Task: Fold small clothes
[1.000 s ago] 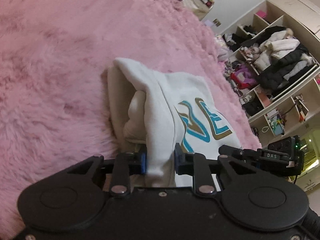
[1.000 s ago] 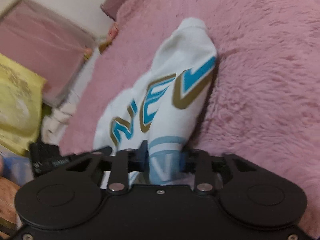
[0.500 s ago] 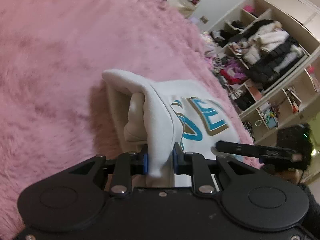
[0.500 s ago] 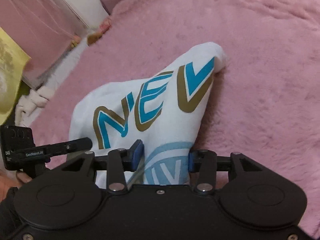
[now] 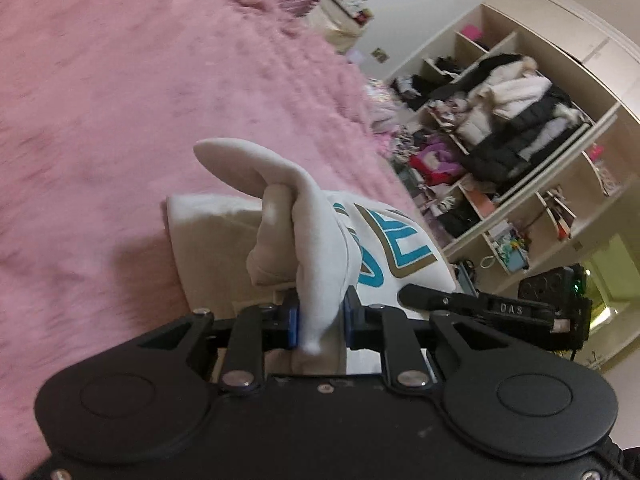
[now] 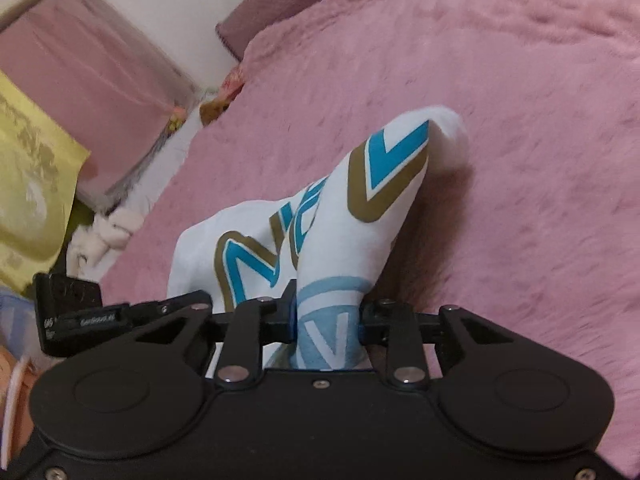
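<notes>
Faintly, "DAS" on right tool (image 5: 516, 310)

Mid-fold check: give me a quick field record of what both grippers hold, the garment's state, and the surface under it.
garment: white garment with blue and gold lettering, bunched and partly lifted
left gripper: left gripper shut on a plain white fold of the garment
right gripper: right gripper shut on the printed part with a pale blue emblem
surface: pink fluffy blanket, garment's far end resting on it
background: open wardrobe shelves full of clothes; yellow curtain
fold status: not finished, cloth held up between both grippers
</notes>
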`<state>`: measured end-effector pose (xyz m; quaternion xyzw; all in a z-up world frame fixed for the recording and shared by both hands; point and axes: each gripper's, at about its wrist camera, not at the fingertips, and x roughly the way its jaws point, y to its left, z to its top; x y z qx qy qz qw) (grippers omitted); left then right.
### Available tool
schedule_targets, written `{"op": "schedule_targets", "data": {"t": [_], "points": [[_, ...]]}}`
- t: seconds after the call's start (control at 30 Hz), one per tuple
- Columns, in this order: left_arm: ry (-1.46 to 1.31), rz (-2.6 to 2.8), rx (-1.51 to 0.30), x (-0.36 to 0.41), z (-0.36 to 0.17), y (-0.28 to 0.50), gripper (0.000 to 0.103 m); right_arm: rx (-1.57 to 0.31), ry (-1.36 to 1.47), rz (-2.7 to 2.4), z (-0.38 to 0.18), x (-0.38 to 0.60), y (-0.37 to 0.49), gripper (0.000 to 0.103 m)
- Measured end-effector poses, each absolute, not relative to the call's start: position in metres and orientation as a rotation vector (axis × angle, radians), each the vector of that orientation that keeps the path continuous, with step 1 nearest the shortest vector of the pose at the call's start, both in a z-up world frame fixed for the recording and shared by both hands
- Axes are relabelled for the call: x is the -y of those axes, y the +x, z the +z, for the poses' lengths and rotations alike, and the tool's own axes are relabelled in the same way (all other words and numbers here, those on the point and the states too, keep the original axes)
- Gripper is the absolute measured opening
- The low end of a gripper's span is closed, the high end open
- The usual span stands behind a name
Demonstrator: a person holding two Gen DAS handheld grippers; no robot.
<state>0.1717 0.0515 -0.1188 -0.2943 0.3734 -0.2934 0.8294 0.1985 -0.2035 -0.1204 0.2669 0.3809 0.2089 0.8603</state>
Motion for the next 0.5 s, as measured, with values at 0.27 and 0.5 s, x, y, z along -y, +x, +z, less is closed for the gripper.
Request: {"op": "schedule_targets", "data": {"t": [0.27, 0.5], "points": [[-0.659, -0.695, -0.814, 0.024, -0.126, 0.196, 0.017, -0.812, 0.572, 0.355, -0.096, 0.277, 0.182, 0.022], [-0.661, -0.633, -0.946, 0.046, -0.178, 0.215, 0.018, -0.893, 0.592, 0.307, -0.143, 0.321, 0.184, 0.023]]}}
